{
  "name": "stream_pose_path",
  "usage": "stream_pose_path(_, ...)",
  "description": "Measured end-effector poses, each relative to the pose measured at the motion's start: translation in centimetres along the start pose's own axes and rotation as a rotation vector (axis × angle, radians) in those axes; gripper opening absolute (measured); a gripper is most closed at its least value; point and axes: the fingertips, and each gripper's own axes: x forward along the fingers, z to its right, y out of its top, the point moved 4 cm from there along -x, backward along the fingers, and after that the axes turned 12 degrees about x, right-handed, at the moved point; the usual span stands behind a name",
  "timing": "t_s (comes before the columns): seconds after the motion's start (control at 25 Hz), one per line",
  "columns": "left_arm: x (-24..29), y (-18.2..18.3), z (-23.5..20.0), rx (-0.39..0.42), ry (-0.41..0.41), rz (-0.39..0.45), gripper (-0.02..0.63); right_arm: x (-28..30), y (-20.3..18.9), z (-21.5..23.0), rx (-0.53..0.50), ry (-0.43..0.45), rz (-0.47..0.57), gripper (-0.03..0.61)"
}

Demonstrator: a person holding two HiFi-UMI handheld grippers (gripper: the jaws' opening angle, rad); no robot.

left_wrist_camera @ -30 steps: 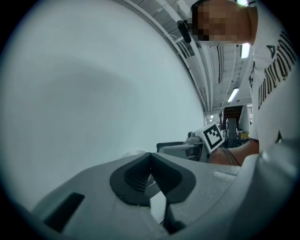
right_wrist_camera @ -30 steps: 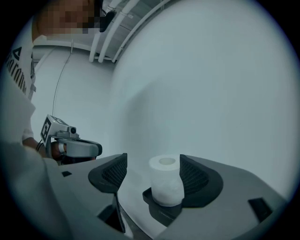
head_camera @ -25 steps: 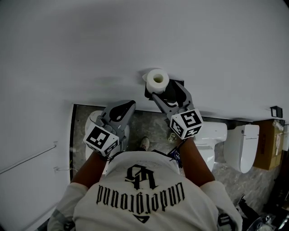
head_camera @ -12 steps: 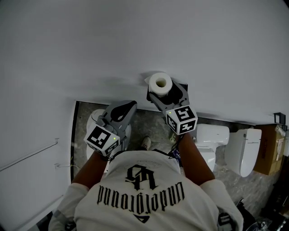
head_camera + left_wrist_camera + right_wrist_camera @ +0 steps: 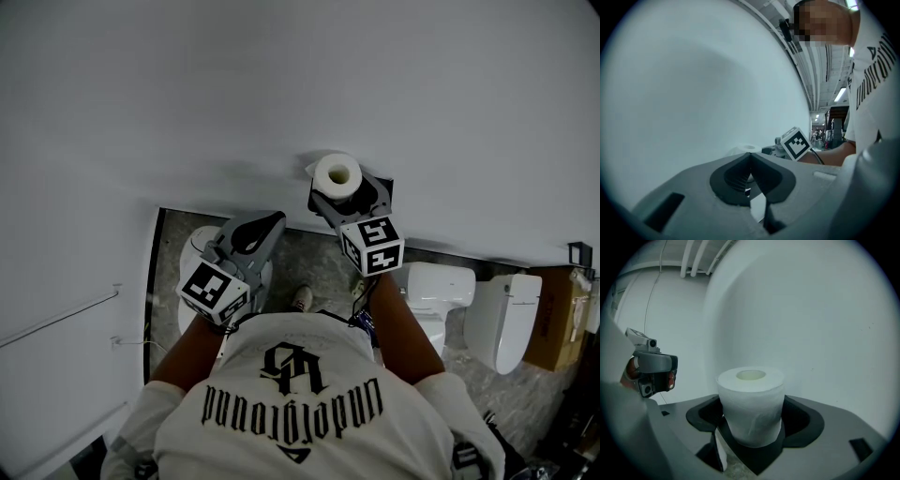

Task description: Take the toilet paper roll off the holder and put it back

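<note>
The roll (image 5: pixel 337 174) stands upright on the holder (image 5: pixel 381 191) at the far wall (image 5: pixel 281 75), right between the jaws of the right claw (image 5: pixel 343 195), which have just been spreading wide. The left claw (image 5: pixel 265 223), pressed together and empty, hangs to the left, well apart.

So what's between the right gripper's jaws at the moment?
The toilet paper roll stands upright inside the right gripper, whose jaws have just been opening around it; the right gripper view shows this.
</note>
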Motion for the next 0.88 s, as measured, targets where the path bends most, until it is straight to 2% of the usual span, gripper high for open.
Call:
stream_pose_path(0.4,-0.2,0.1,0.2,-0.005,0.008,0.007,0.012,-0.3,0.1,1.2,-0.006,-0.011,0.013,0.347)
stream_pose_path(0.88,-4.3,0.4,0.5,-0.005,-0.003,0.034,0.012,-3.0,1.4,-2.1,-0.025,-0.037,0.066,0.347)
